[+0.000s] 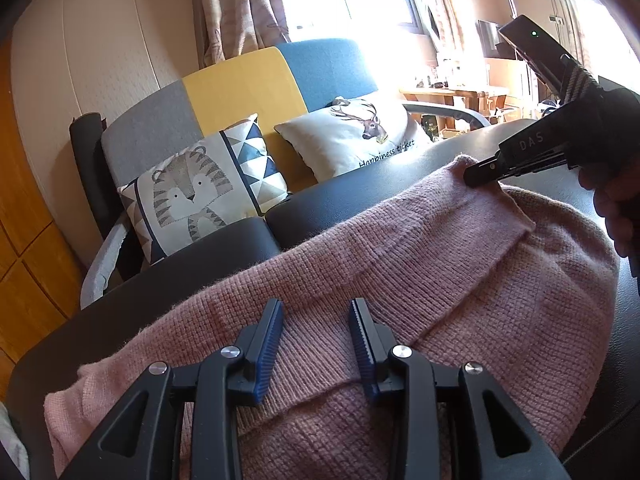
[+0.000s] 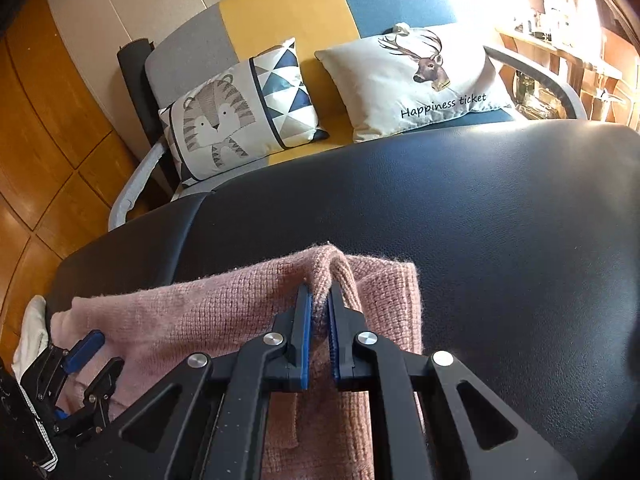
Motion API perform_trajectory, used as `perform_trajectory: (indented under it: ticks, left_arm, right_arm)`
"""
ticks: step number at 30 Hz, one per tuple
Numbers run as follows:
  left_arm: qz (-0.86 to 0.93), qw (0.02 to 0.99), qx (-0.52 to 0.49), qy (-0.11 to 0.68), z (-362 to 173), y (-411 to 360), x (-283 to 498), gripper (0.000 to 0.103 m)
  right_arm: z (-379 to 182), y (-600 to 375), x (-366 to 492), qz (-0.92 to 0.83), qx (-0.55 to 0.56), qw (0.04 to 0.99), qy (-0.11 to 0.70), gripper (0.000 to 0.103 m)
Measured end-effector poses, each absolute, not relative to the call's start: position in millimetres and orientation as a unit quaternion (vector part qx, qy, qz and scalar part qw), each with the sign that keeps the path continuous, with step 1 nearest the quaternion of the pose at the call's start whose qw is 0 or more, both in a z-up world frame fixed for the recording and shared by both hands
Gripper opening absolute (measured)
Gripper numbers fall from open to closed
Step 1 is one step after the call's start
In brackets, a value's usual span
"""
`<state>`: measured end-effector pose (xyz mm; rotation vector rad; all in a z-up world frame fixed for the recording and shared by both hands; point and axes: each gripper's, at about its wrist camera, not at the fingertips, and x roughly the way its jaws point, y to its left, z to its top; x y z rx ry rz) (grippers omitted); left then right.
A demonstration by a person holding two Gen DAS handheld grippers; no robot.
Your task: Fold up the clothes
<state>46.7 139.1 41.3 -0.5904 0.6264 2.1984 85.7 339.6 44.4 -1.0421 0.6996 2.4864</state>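
Surface: black bench (image 2: 480, 208) before the sofa (image 2: 288, 12).
Right gripper (image 2: 319, 300): clamped on sweater (image 2: 192, 312) edge.
Left gripper (image 1: 316, 312): parted over sweater, empty.
Advice: lift evenly; avoid dragging.

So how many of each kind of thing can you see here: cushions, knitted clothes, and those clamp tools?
Cushions: 2, the tiger cushion and the deer cushion.
Knitted clothes: 1, the pink sweater.
Clamp tools: 2, the left gripper and the right gripper.
Total: 5
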Motion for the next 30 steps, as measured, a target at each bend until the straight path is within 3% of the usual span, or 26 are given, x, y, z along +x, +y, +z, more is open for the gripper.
perform_trajectory:
  ticks: [10,18,25,30]
  left_arm:
    - [0.861,0.384,-0.234,0.239,42,138,46,0.036]
    - [0.860,0.387,-0.238,0.232,41,137,46,0.037]
    - [0.859,0.390,-0.242,0.226,40,135,45,0.038]
    - [0.858,0.392,-0.246,0.221,40,134,44,0.039]
  right_arm:
    - [49,342,73,0.882,-0.364,0.209,0.215,0.006]
    - [23,346,73,0.875,-0.380,0.220,0.204,0.006]
    - [24,348,80,0.877,-0.371,0.207,0.223,0.015]
    - [37,343,90,0.880,-0.362,0.199,0.234,0.032]
